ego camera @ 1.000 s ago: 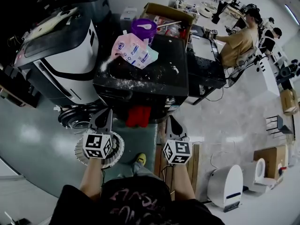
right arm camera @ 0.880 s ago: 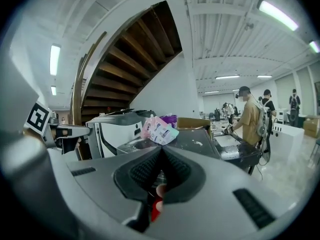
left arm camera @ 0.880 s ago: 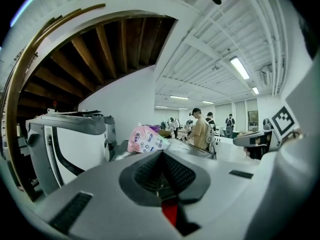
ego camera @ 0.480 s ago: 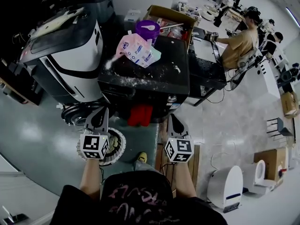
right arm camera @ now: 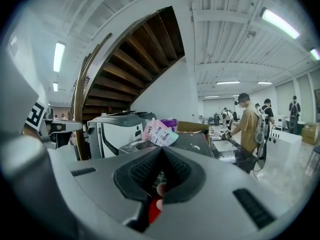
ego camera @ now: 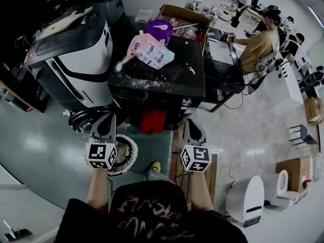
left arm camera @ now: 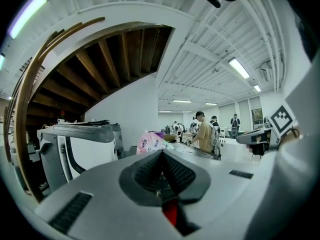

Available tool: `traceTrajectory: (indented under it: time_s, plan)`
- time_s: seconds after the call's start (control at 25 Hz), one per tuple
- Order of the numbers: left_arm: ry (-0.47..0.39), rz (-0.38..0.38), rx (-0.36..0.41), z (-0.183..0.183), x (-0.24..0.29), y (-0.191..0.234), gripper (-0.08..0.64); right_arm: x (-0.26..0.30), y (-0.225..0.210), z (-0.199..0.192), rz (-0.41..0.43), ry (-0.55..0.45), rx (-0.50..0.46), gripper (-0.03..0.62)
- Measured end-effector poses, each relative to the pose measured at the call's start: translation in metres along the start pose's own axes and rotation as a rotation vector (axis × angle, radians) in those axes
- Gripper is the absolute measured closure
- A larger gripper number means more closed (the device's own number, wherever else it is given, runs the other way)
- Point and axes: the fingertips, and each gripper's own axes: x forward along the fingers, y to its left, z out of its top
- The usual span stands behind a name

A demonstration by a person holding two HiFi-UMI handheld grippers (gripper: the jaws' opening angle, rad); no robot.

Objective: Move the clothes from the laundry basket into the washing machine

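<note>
The black washing machine (ego camera: 167,77) stands in front of me, with a red garment (ego camera: 153,120) hanging at its front opening. The round white laundry basket (ego camera: 127,155) sits on the floor at lower left, partly hidden under my left gripper (ego camera: 108,116). That gripper is shut and level, left of the red garment and apart from it. My right gripper (ego camera: 188,121) is also shut, right of the garment. In the left gripper view the pads of the left gripper (left arm camera: 161,156) meet; the right gripper (right arm camera: 162,154) shows the same. A red patch shows in the slot beneath each pair.
A white and black machine (ego camera: 71,59) stands at left. A pink pouch (ego camera: 148,48) and a purple tub (ego camera: 161,30) sit on the washer's powder-strewn top, with a cardboard box (ego camera: 182,15) behind. People (ego camera: 258,42) work at desks at far right. Wooden boards (ego camera: 210,171) lie by my right foot.
Both grippers have lifted slightly and stay shut. The left one has drifted left, uncovering more of the basket. The red garment has not moved.
</note>
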Motion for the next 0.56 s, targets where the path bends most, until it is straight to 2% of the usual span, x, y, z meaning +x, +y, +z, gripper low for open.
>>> traceTrajectory:
  time_s: [0.56]
  plan:
    - [-0.004, 0.01, 0.006, -0.004, -0.026, 0.002, 0.548, -0.019, 0.009, 0.005, -0.006, -0.029, 0.004, 0.589]
